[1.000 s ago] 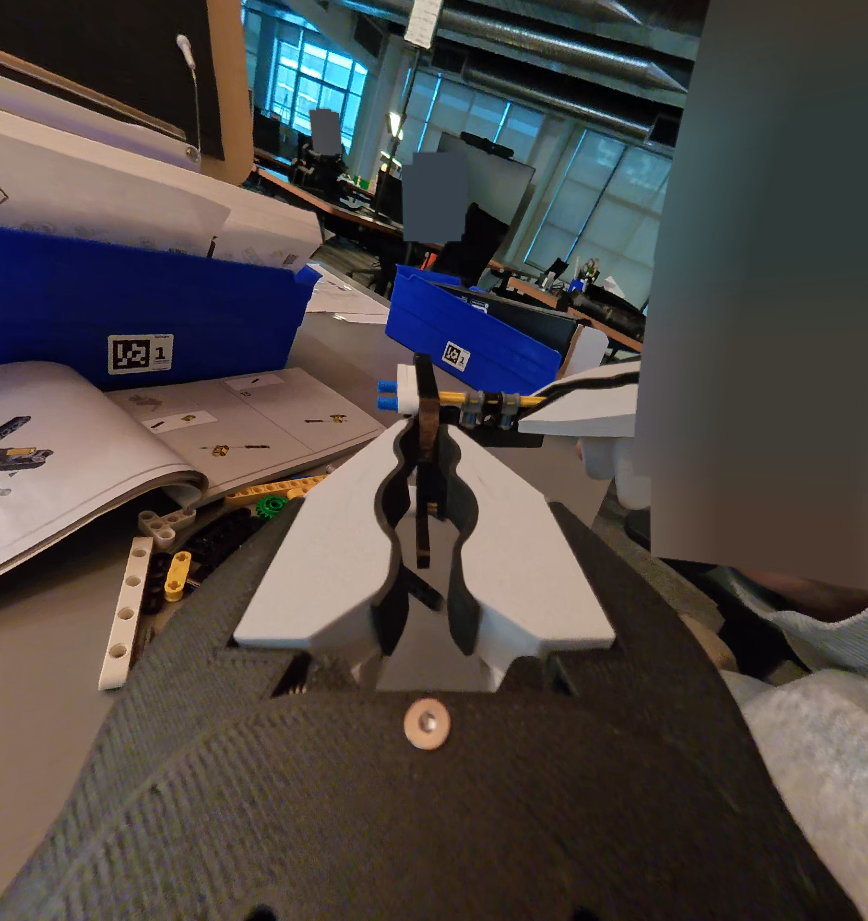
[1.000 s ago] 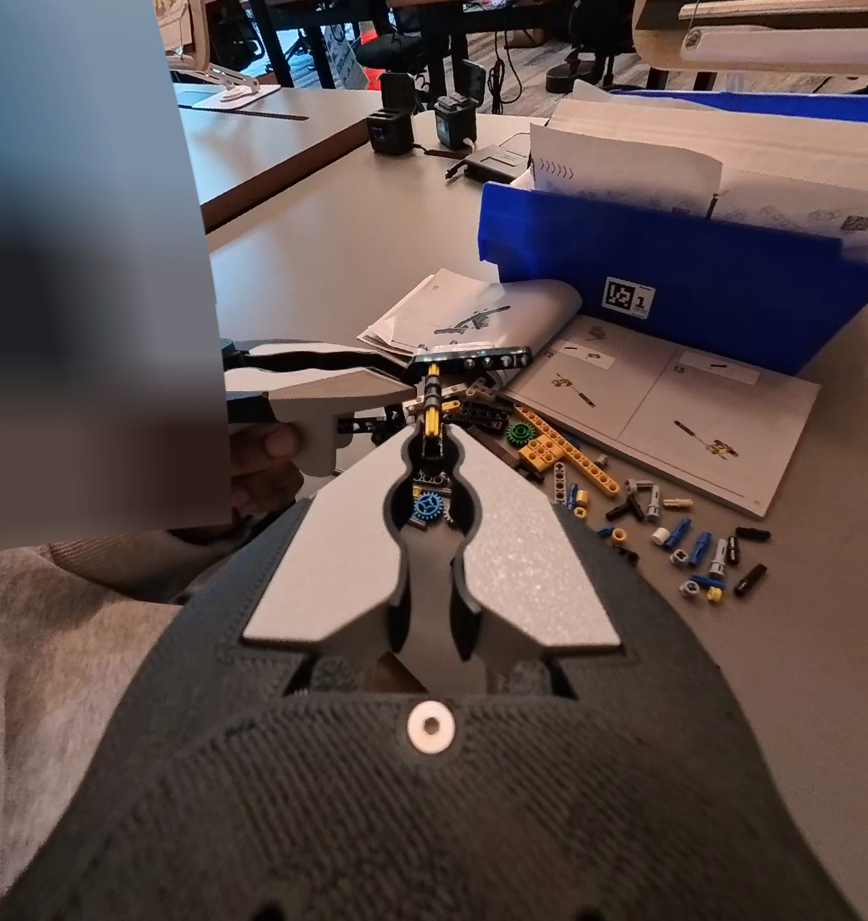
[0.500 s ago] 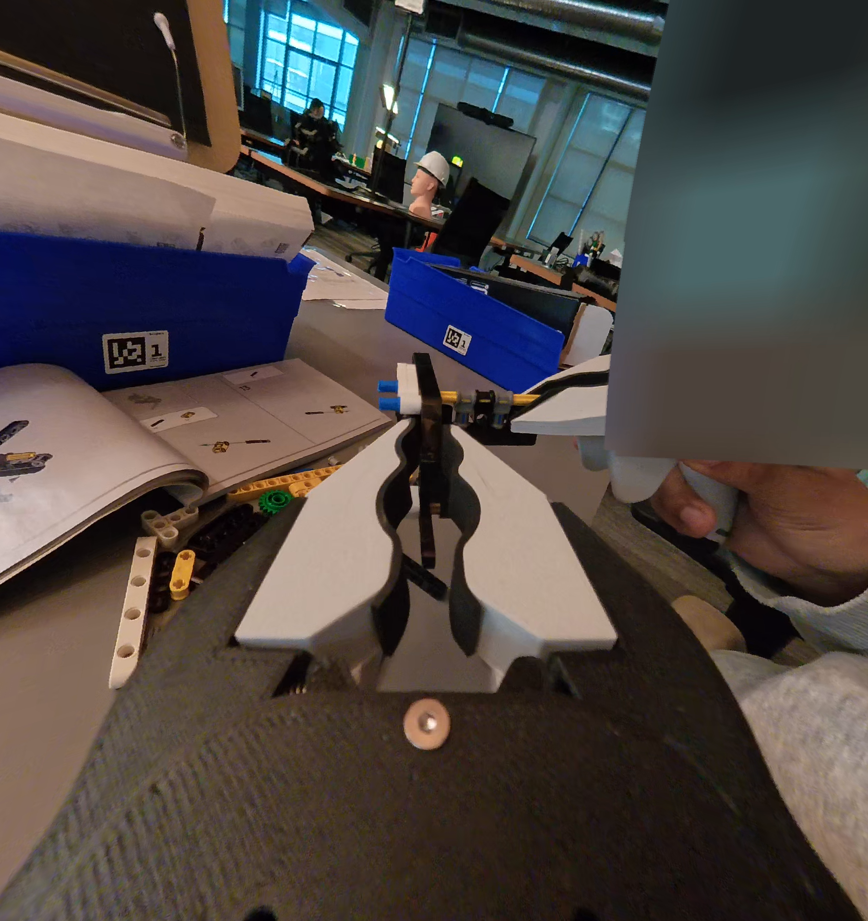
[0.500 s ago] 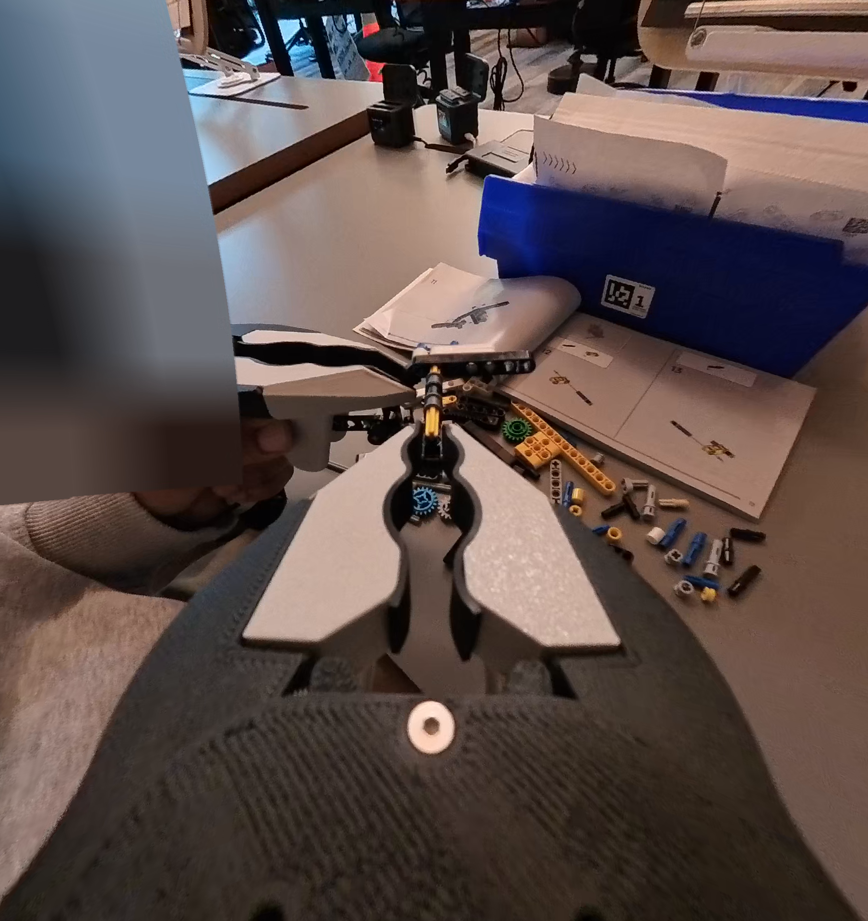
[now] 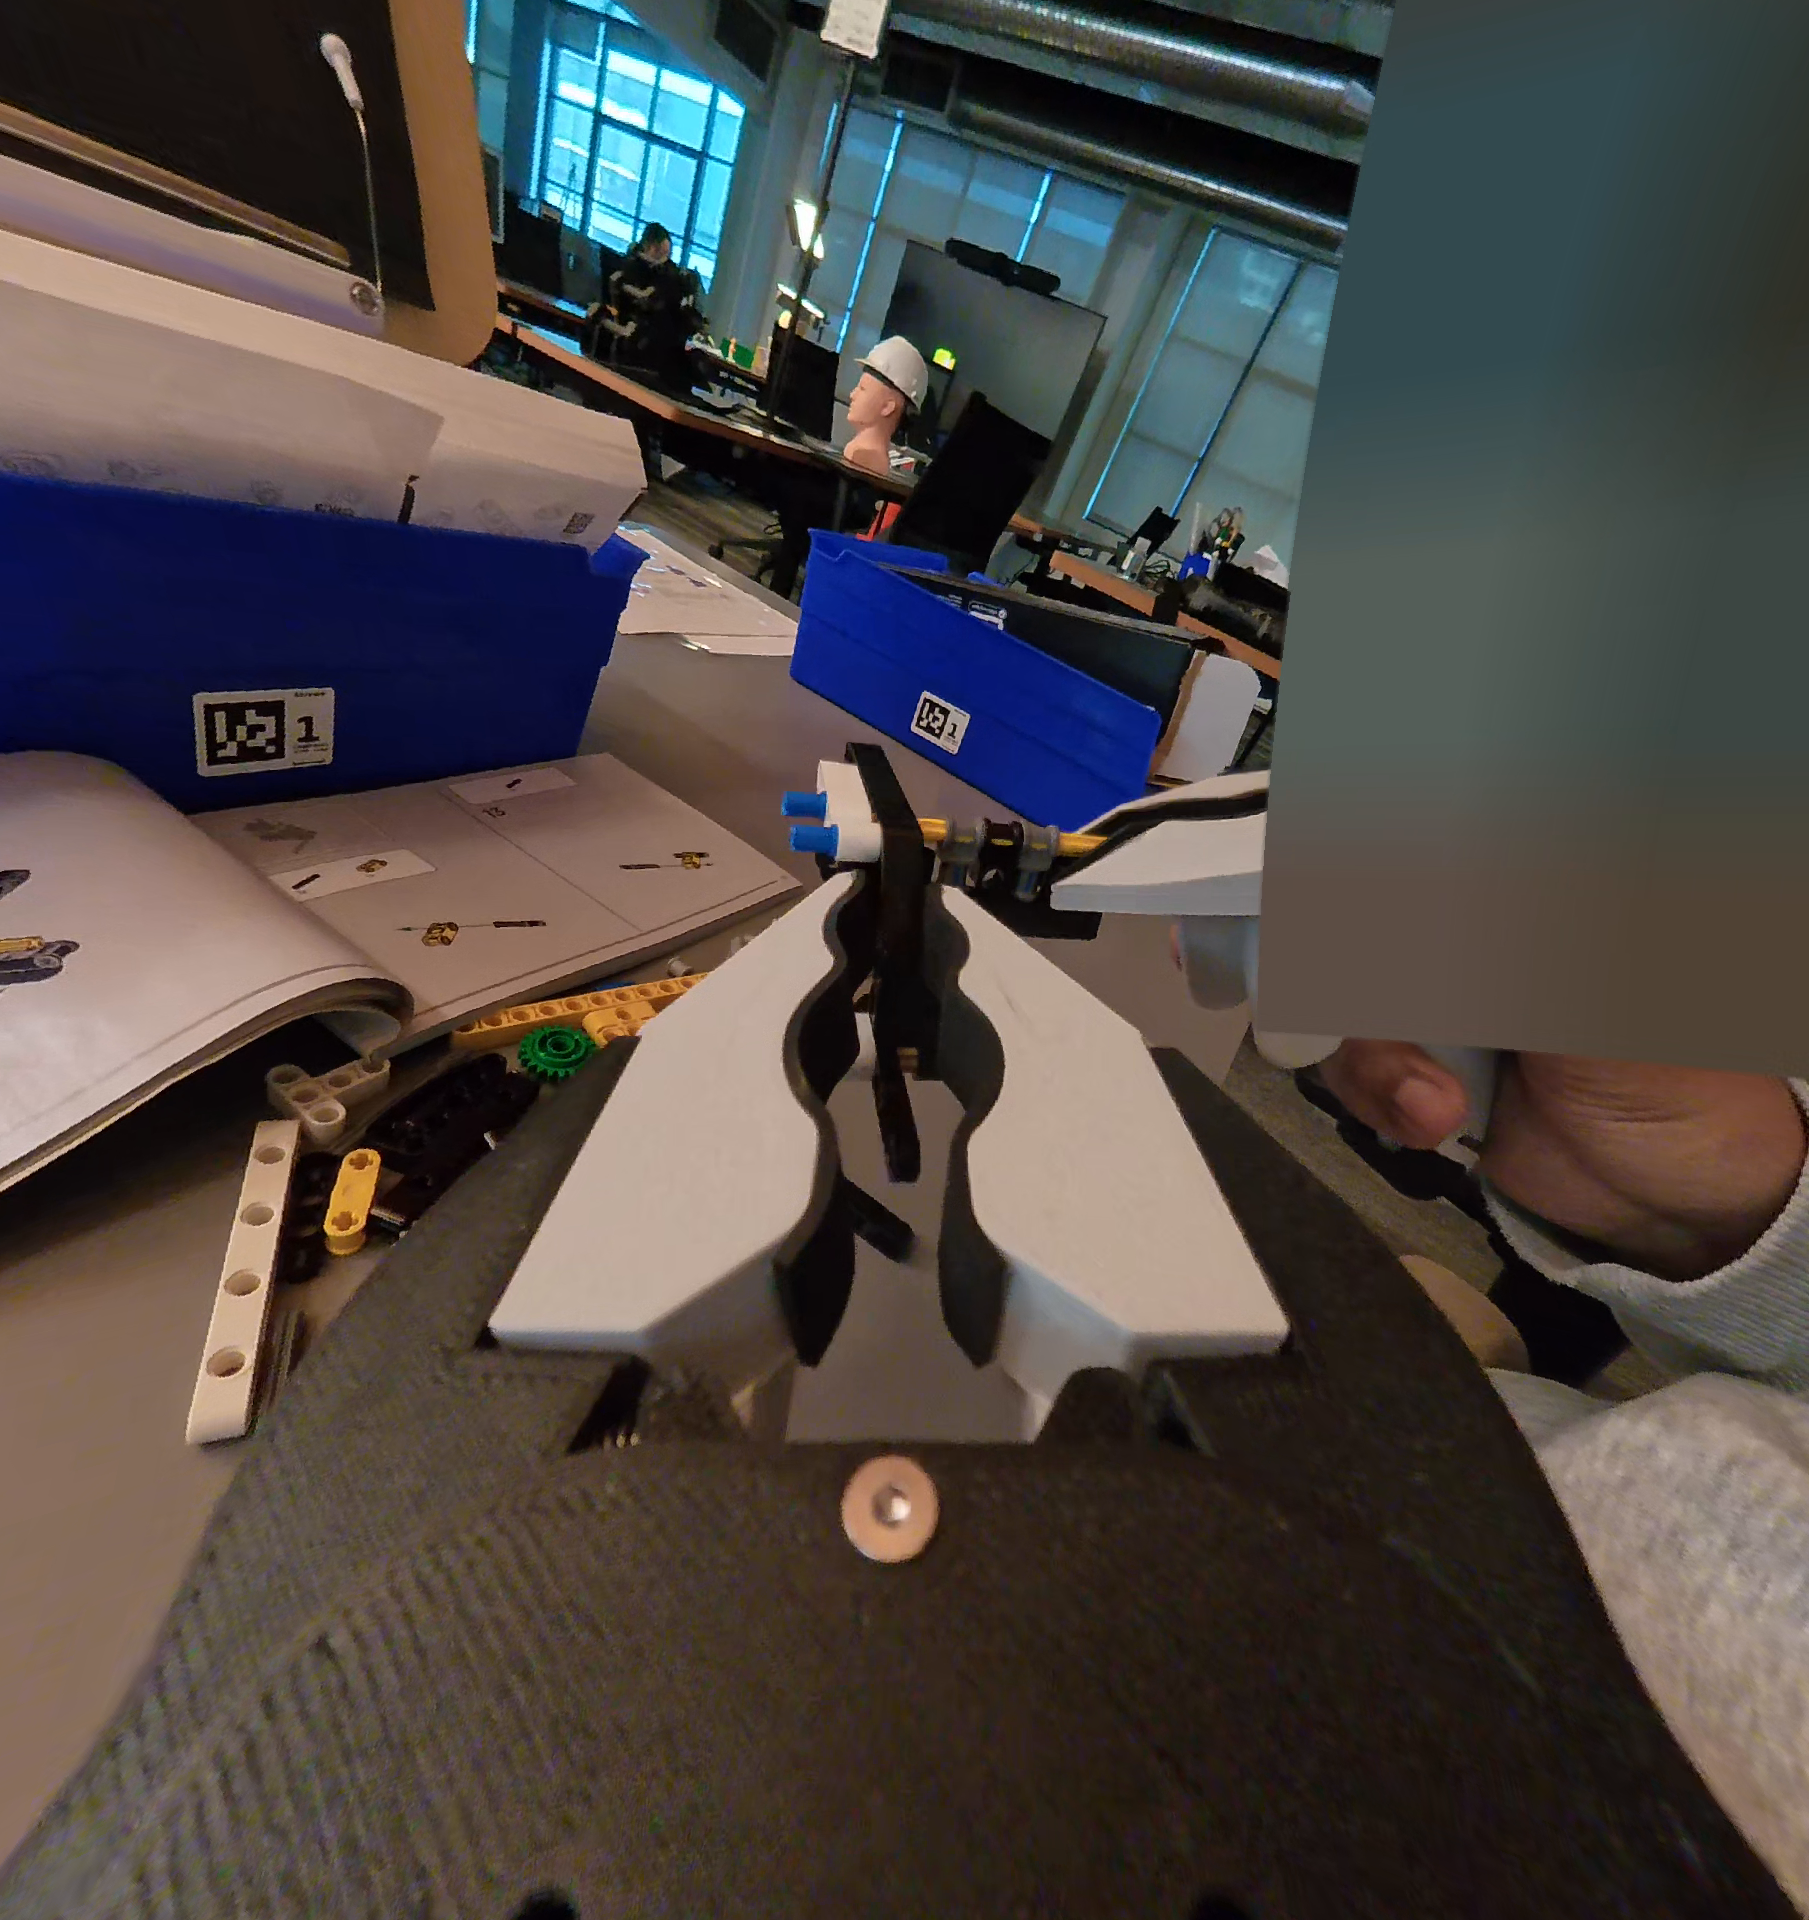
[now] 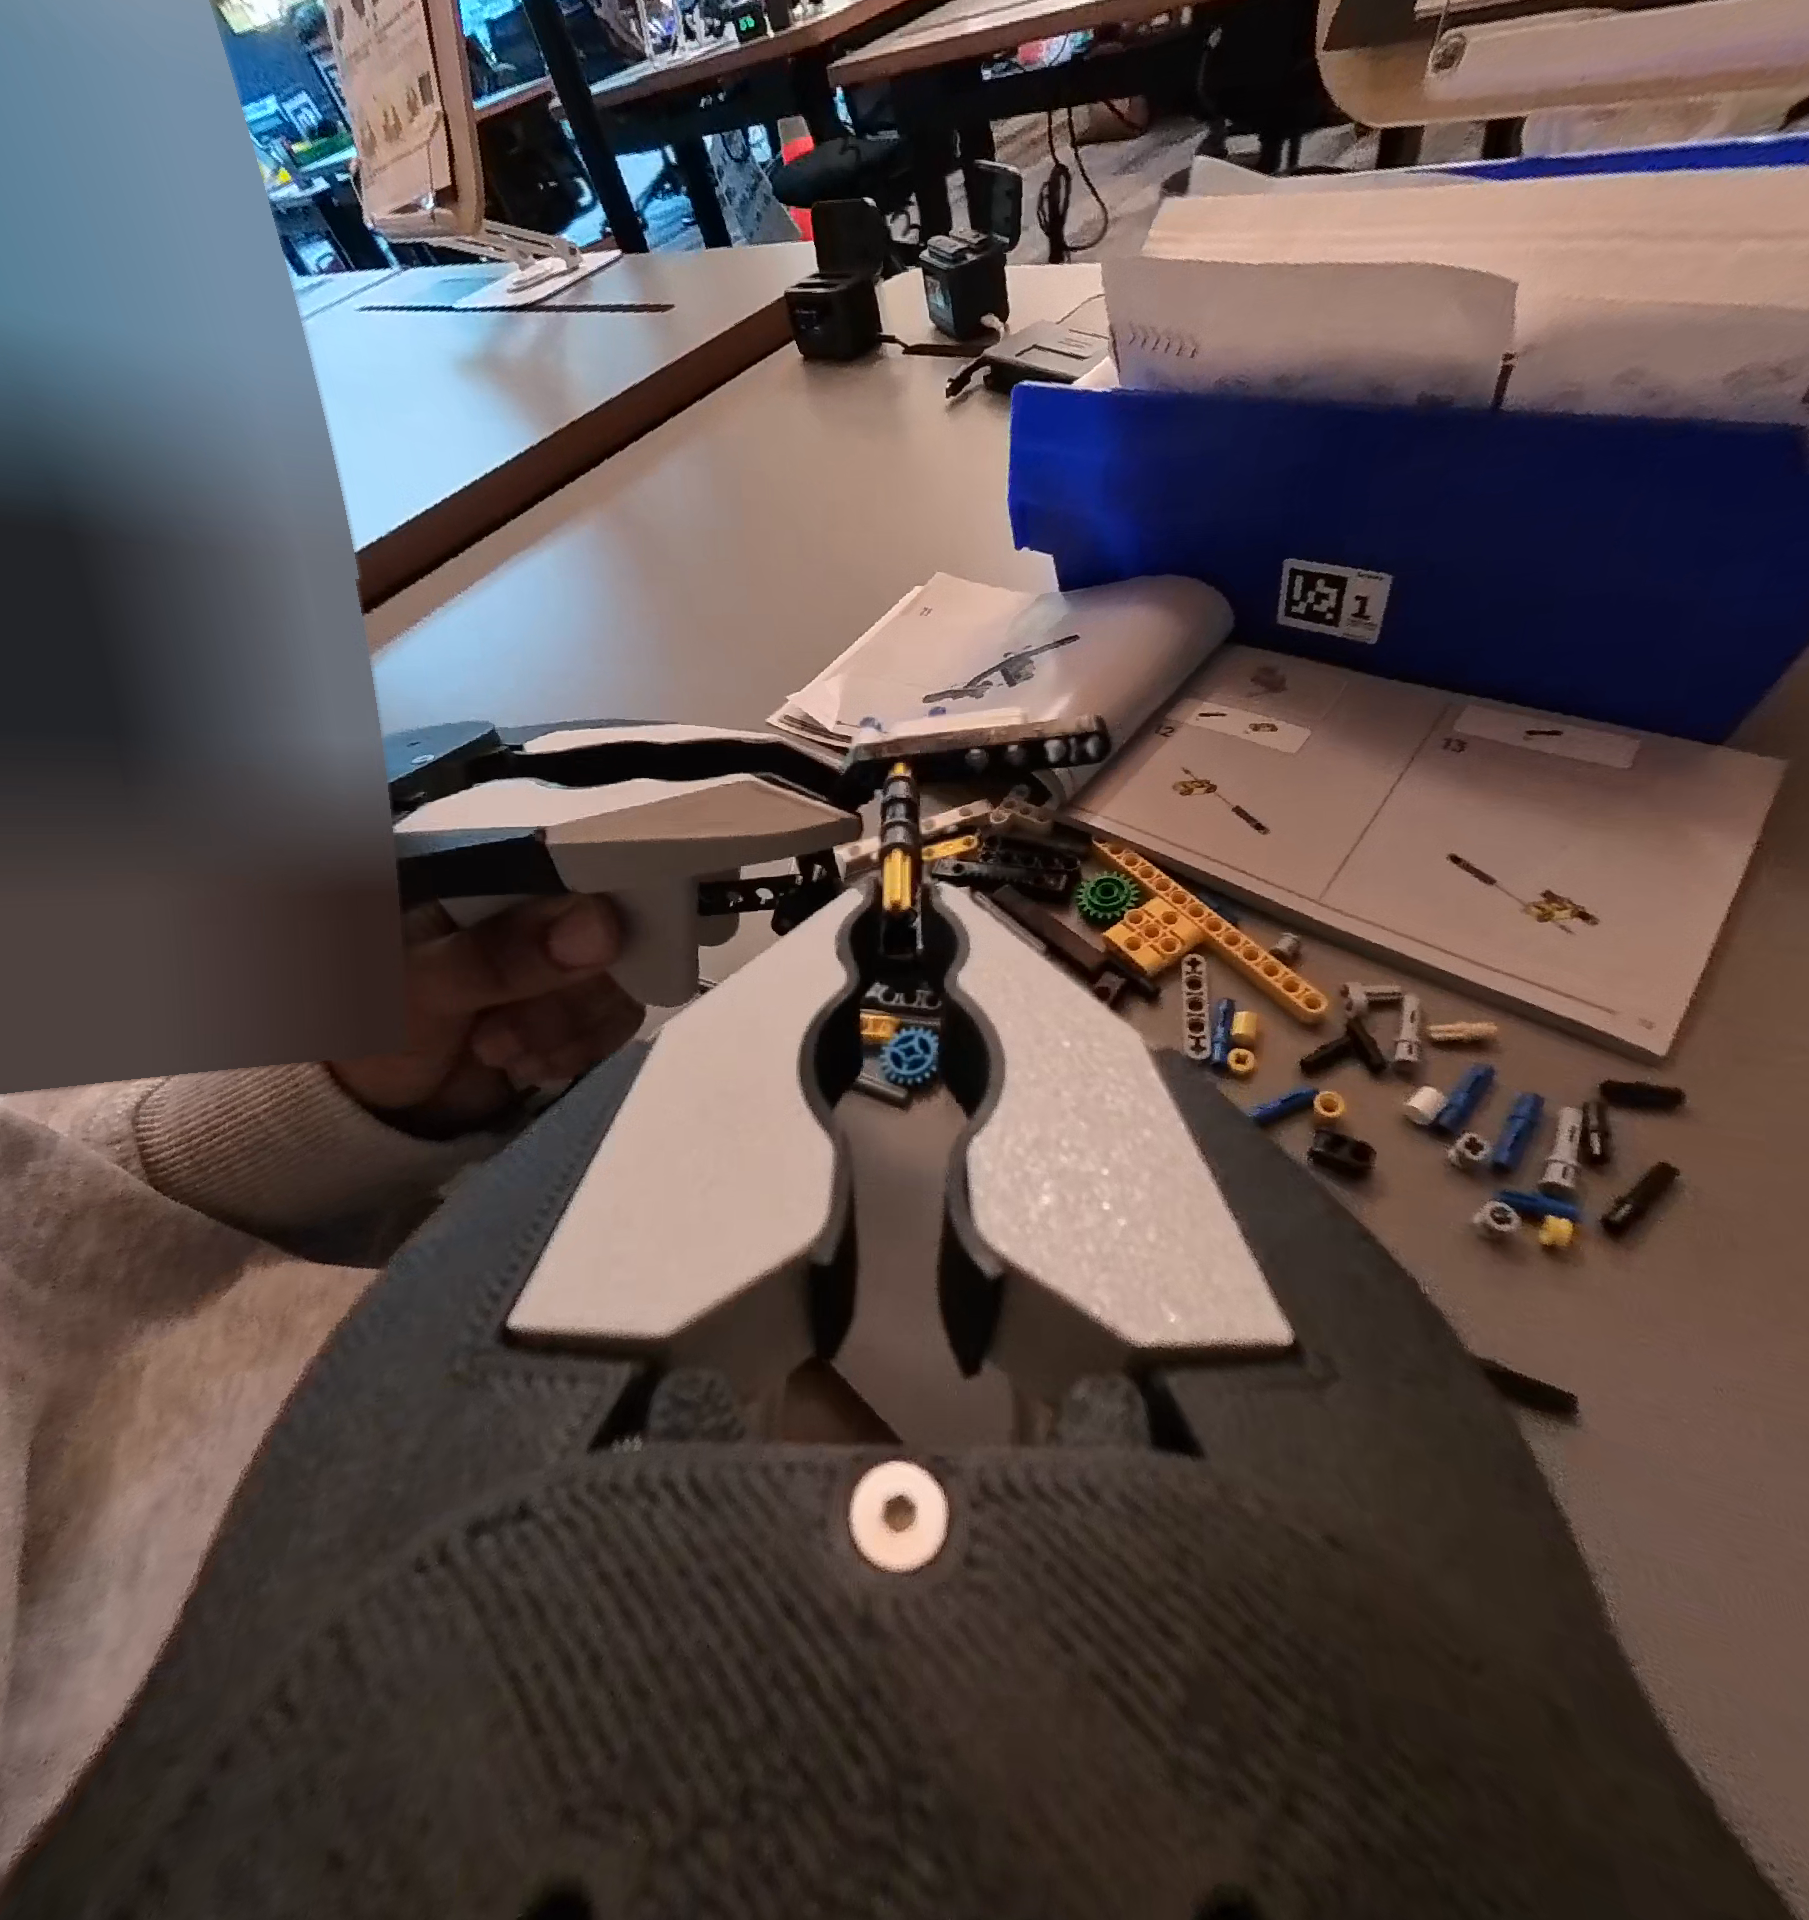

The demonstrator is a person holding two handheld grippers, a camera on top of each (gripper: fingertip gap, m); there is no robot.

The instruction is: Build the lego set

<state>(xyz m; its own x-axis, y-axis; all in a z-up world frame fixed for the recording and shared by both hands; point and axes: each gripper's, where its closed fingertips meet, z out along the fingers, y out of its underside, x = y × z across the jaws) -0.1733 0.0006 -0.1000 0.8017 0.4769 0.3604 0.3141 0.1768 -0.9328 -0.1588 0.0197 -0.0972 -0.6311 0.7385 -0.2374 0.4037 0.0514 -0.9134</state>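
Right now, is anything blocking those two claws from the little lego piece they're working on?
Nothing visible does. The left gripper is already shut on the black beam, and the right gripper is already shut on the yellow axle.

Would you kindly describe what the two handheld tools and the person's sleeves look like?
Both the left tool and right tool have pale grey wedge fingers with wavy black inner pads, on a dark ribbed body with one silver screw. The sleeves are light grey knit with ribbed cuffs.

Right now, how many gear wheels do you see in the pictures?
2: a green gear beside the yellow beam, and a blue gear seen between the fingers of the right gripper. Others may be hidden.
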